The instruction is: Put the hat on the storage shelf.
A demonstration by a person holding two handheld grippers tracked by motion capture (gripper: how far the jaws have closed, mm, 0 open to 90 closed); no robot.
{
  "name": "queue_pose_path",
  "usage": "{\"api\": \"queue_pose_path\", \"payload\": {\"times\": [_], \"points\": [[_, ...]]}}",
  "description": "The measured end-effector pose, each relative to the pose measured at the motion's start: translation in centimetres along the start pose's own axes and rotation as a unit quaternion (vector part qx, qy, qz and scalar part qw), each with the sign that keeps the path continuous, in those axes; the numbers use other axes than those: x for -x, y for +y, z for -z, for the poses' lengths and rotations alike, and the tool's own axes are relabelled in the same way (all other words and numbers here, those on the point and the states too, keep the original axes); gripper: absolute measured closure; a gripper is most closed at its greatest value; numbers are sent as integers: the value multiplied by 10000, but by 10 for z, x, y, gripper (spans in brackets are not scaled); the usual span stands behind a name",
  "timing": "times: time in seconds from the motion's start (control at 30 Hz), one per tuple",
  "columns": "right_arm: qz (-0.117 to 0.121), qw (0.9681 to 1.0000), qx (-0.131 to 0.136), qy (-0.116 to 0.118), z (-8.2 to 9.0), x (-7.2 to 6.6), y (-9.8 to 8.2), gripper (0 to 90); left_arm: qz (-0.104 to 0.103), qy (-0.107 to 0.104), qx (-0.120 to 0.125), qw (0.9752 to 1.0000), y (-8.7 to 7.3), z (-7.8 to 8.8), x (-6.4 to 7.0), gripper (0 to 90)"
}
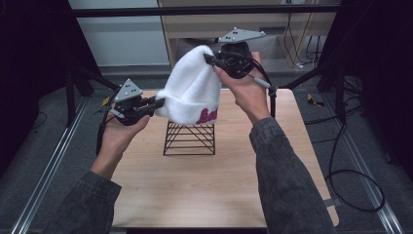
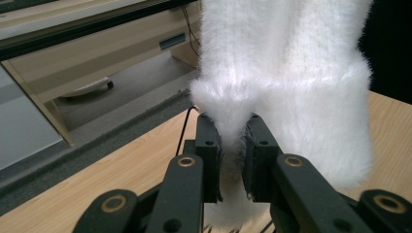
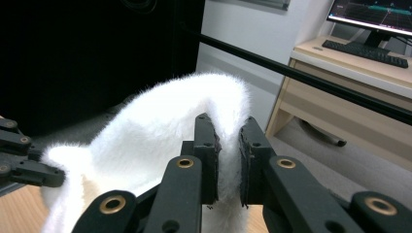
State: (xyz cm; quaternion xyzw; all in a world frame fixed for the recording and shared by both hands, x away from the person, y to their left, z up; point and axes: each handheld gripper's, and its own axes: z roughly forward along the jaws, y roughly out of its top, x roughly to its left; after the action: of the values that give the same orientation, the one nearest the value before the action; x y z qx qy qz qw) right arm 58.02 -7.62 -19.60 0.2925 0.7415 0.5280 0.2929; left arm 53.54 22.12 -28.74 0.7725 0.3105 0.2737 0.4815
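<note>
You have one white fleece beanie (image 1: 192,90) stretched in the air between your two tongs, above the single black wire stand (image 1: 190,138) on the table (image 1: 204,190). Your left tongs (image 1: 159,101) are pinched on its folded cuff, your right tongs (image 1: 208,58) on its crown. The fleece looks slippery: pull the two apart too hard and one thin pinch may let go, dropping the beanie beside the stand.
</note>
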Motion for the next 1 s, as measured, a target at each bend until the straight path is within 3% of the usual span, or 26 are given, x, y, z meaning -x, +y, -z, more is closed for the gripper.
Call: {"api": "queue_pose_path", "payload": {"times": [0.27, 0.53, 0.73, 0.87, 1.0], "points": [[4, 9999, -112, 0, -13, 0, -7, 810, -55, 71, -169, 9998, -6, -15, -7, 789], [-52, 9998, -171, -15, -25, 7, -14, 810, -13, 174, -120, 9998, -11, -30, -15, 789], [-55, 9998, -196, 7, -32, 9, -19, 810, -16, 220, -221, 9995, -16, -43, -19, 789], [-62, 9998, -190, 47, -34, 7, -22, 810, -217, 306, -263, 9990, -18, -46, -17, 791], [-30, 9998, -149, 131, -32, -1, -27, 809, -195, 320, -308, 9988, -27, -46, -19, 792]]}}
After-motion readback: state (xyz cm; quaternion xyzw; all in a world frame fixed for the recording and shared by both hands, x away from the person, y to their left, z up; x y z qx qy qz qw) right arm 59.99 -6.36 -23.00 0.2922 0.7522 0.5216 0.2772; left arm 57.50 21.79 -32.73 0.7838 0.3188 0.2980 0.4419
